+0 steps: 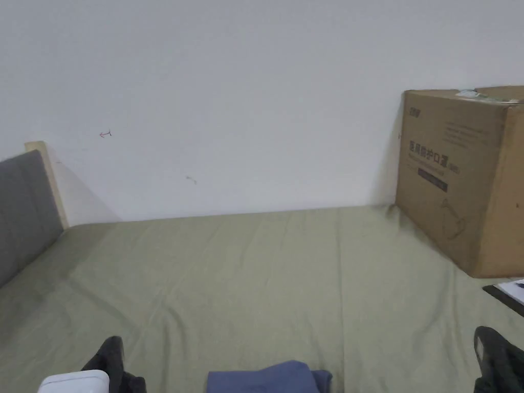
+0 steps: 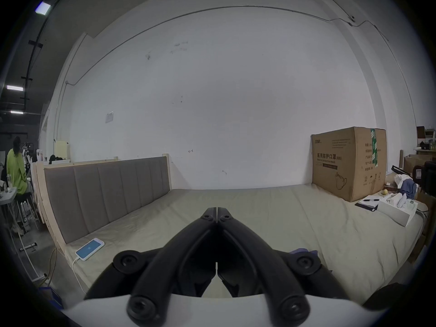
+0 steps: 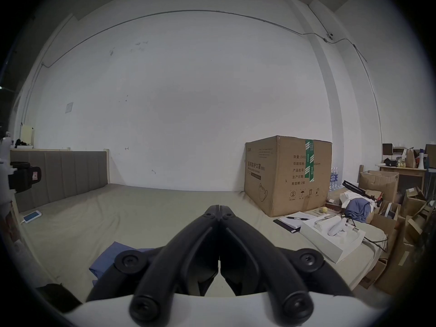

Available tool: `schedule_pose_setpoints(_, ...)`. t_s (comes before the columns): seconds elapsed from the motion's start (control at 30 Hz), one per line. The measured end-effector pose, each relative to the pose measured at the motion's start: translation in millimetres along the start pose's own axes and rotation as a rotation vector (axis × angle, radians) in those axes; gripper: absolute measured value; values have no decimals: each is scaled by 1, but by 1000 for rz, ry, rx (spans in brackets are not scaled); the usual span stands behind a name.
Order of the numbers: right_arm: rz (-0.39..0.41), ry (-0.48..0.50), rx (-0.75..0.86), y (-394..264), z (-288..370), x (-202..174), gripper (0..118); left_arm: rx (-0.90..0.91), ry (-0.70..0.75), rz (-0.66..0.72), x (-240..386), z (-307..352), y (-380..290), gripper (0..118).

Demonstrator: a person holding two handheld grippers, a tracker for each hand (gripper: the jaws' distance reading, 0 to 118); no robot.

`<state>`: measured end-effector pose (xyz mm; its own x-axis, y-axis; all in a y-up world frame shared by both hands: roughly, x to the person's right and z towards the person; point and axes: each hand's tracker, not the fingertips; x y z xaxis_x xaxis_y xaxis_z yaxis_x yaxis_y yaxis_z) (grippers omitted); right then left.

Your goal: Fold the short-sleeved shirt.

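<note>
While the blue shirt (image 1: 268, 377) is lying bunched at the near edge of the bed (image 1: 266, 276), between the two tools, neither is gripping it. The left tool (image 2: 216, 210) is showing its jaws pressed together on nothing, and the right tool (image 3: 219, 208) likewise, both hanging above the sheet. Likely risks: closed jaws are going to push the cloth instead of pinching it; a grab at the heap could be catching several layers, so the fold comes out crooked; the shirt, sitting at the edge, could be slipping off the bed. Count: one shirt, two tools, one cardboard box (image 1: 463, 179), one phone (image 2: 89, 249), one white tray (image 3: 332, 234), one notebook with pen (image 3: 293, 219).
</note>
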<state>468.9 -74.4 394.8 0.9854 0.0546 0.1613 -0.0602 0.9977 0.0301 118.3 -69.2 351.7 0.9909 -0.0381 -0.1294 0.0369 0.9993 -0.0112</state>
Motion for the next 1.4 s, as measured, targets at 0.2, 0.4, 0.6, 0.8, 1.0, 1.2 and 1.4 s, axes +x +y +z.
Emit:
schedule_pose_setpoints(0.2,-29,-5,3,10,1,2,0,-26,4,61,-10,-3,8,0)
schedule_pose_setpoints(0.4,-200,142,-42,42,-49,-14,0,-38,-1,95,-31,-9,16,0)
schedule_pose_setpoints(0.6,-72,548,-874,-22,-194,-84,0,-181,-14,134,-45,-32,-10,0)
schedule_pose_setpoints(0.8,44,502,-1191,-128,-232,-126,0,-385,-68,178,-64,-74,-43,0)
schedule_pose_setpoints(1.0,-10,501,-1161,-146,-223,-119,0,-808,-385,462,-69,-164,-93,0)
schedule_pose_setpoints(1.2,-71,517,-1119,-152,-216,-108,0,-1089,-798,1012,-67,-241,-173,77)
schedule_pose_setpoints(1.4,-44,523,-1094,-153,-212,-113,0,-1307,-823,1071,-51,-279,-212,118)
